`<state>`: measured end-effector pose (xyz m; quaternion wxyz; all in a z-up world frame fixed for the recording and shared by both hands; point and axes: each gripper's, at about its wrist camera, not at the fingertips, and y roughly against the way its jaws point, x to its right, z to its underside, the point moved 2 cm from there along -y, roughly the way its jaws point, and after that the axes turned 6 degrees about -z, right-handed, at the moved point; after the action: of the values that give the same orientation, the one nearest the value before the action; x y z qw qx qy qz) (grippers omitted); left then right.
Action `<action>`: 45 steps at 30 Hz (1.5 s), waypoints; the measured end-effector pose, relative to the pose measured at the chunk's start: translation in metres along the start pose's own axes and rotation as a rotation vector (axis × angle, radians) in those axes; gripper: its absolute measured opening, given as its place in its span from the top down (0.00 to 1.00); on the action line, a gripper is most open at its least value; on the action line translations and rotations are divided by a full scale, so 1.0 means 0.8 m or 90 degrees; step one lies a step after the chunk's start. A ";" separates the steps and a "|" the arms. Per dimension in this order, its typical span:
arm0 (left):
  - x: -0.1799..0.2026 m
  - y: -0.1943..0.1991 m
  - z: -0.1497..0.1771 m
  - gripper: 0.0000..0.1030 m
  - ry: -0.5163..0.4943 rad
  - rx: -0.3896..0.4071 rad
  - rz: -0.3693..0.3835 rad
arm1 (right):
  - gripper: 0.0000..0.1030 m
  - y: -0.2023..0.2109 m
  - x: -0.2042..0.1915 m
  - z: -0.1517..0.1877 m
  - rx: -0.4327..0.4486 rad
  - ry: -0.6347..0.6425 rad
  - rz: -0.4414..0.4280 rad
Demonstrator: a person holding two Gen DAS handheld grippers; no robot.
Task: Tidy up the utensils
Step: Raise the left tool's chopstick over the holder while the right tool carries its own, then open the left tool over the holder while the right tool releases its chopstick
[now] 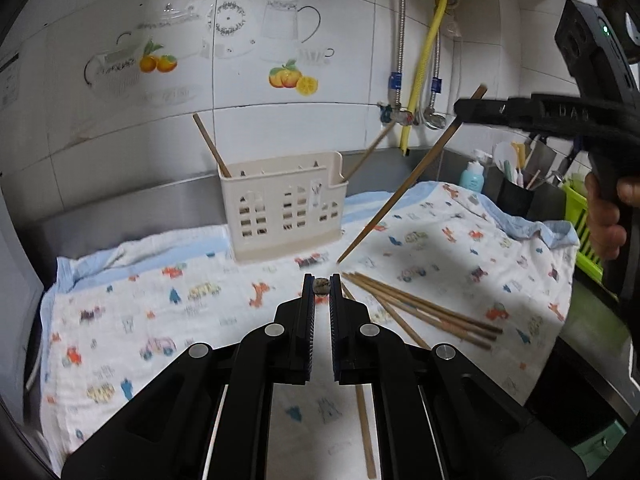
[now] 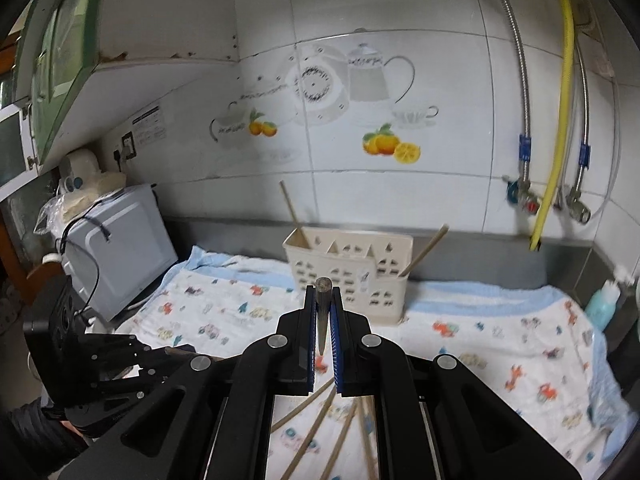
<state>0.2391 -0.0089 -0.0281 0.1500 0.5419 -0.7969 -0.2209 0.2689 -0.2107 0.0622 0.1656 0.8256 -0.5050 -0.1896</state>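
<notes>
Two hand-held grippers hang above a printed cloth (image 1: 160, 320) on a kitchen counter. The left gripper (image 1: 321, 285) is clenched on a chopstick (image 1: 366, 432), seen end-on. The right gripper (image 2: 322, 294) grasps another chopstick (image 1: 404, 186), slanting down. Loose chopsticks (image 1: 424, 312) lie on the cloth near a cream utensil holder (image 1: 280, 212) containing two more.

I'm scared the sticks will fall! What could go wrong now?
1. Each tongs pinches one brown wooden chopstick only near its end, so it could swing or slip out.
2. The long stick's tip might bump the light beige plastic holder and tip it.
3. Loose chopsticks on the patterned cloth could get knocked away.
</notes>
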 end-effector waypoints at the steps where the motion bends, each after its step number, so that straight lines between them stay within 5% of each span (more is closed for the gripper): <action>1: -0.002 -0.002 -0.006 0.94 0.001 0.001 -0.001 | 0.94 0.000 0.004 -0.011 0.000 0.007 0.007; 16: -0.012 -0.017 -0.104 0.94 -0.032 0.046 -0.029 | 0.94 -0.060 0.049 -0.112 -0.001 0.041 0.092; 34: -0.032 -0.012 -0.257 0.94 -0.040 0.197 -0.097 | 0.94 -0.163 0.079 -0.083 -0.086 0.018 0.081; 45: -0.059 -0.087 -0.252 0.94 0.010 0.150 -0.115 | 0.94 -0.177 0.086 -0.071 -0.094 0.022 0.074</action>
<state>0.4084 -0.0250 0.1090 0.0709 0.6268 -0.7643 -0.1340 0.4341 -0.2064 0.0357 0.2454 0.7837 -0.5336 -0.2022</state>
